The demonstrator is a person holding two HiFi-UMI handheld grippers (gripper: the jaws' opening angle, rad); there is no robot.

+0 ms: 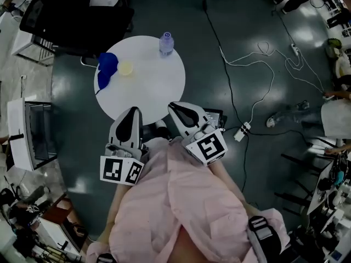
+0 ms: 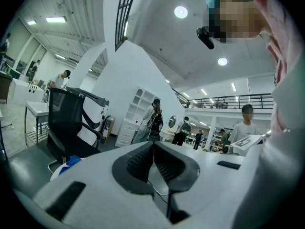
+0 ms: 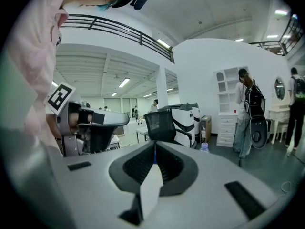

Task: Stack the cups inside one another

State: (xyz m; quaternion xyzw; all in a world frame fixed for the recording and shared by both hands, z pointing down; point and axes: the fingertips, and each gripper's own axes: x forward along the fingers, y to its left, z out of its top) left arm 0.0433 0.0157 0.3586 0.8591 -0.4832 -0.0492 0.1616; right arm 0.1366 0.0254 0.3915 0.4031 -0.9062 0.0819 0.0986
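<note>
The stacking looks not yet begun, or paused between picks: both grippers are held back close to the person's chest, short of the round white table [image 1: 159, 86], and neither carries anything. The left gripper [image 1: 134, 110] has its two ribbed pads pressed together with nothing between them, as the left gripper view shows plainly [image 2: 153, 146]. The right gripper [image 1: 174, 106] is likewise closed on nothing, its jaws meeting in a thin seam in the right gripper view [image 3: 155, 150]. The cups sit on the table's far left part, well apart from both grippers. The blue cups [image 1: 106, 70] form a dark blue mass at the left rim that reads as two cups close together, though I cannot tell whether one already sits inside the other or whether they lie on their sides. The pale yellow cup [image 1: 126, 68] stands upright just beside them on the right, mouth up. A clear plastic bottle [image 1: 166, 43] stands at the far edge and is no part of the job. The next move probably calls for one gripper to spread its jaws, reach forward and left across the table, and close on the rim or wall of one cup. The other gripper may need to steady the cup that receives it, since light cups slide or tip easily when nudged.
</note>
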